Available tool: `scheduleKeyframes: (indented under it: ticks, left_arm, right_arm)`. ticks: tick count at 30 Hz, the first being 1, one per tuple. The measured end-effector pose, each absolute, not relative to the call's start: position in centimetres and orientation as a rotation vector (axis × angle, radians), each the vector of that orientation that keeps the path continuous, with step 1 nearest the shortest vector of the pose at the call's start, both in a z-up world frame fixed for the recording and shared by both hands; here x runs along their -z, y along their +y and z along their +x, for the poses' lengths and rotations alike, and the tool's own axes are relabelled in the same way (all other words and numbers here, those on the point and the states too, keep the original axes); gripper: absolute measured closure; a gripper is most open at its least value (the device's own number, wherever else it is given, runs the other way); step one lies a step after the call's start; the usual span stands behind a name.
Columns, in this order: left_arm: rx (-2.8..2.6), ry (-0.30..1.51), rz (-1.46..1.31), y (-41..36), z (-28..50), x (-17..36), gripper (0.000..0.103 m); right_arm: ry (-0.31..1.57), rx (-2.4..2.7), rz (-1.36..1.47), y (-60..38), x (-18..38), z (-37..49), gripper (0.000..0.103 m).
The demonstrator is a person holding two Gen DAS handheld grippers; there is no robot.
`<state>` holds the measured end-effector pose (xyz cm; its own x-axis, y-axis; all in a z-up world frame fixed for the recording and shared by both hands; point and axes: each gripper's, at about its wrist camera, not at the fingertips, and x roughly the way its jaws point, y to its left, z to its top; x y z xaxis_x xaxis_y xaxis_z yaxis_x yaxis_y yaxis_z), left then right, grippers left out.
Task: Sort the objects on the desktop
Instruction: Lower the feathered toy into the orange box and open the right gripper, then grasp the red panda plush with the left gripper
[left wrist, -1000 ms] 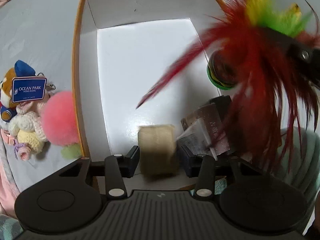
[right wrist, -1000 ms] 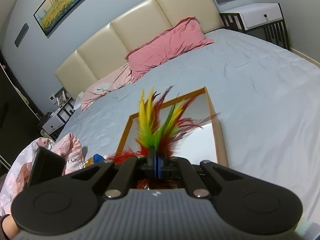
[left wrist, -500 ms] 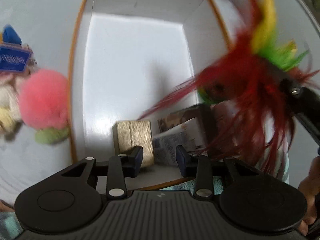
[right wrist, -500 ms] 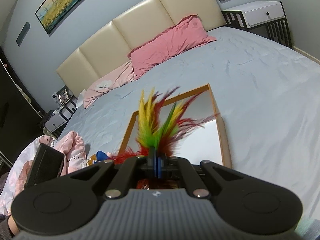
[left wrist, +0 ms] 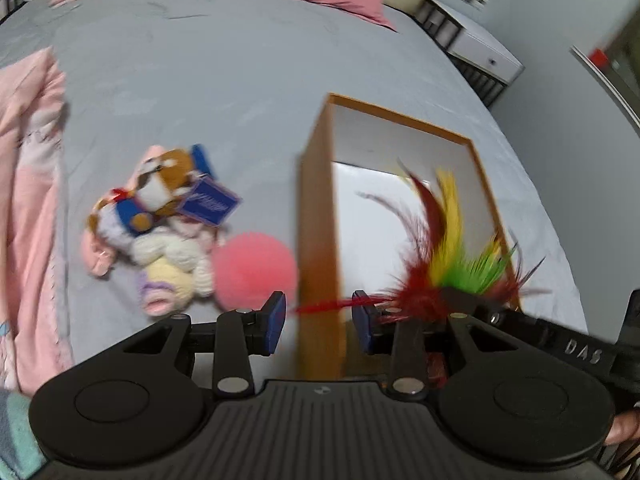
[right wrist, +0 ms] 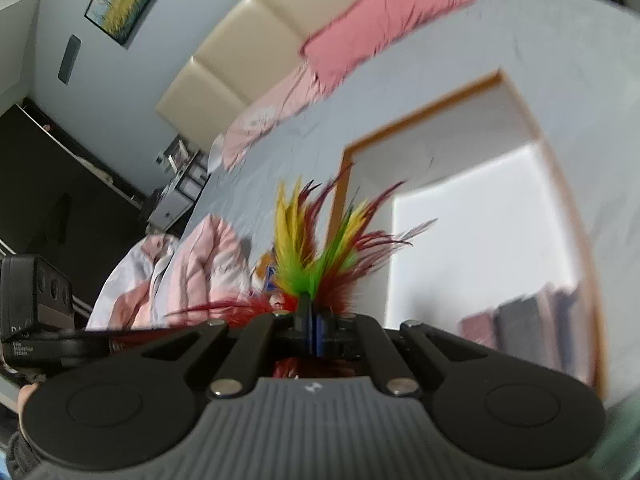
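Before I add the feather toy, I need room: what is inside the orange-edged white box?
Inside the orange-edged white box, blurred upright grey and pinkish items stand at the near end; the right gripper hides anything nearer.

- 1 open orange-edged cardboard box with a white inside (left wrist: 316,216) is sitting on the grey bedsheet.
- 1 bunch of red, yellow and green feathers (right wrist: 316,256) is showing.
- 1 fluffy round pink pompom (left wrist: 254,270) is lying just beside the box.
- About 3 small plush toys (left wrist: 160,216) are lying in 1 heap; blur is hiding the exact count.
- 2 black two-finger grippers are appearing: the left gripper (left wrist: 318,322) and the right gripper (right wrist: 310,332).
- 2 pink pillows (right wrist: 372,40) are resting at the headboard.
- At least 2 flat items (right wrist: 516,320), blurred, are standing in the box.
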<state>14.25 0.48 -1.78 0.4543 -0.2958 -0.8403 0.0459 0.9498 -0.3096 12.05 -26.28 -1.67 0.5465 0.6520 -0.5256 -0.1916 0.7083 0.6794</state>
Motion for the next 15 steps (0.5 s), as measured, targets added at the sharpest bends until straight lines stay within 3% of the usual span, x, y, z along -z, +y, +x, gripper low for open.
scheduleKeyframes:
  ticks: [15]
  left_arm:
    - [0.193,1.1,-0.252,1.3,12.6,2.3,0.062]
  right_arm:
    - [1.004,-0.486,0.471,-22.5,5.2,12.8,0.097]
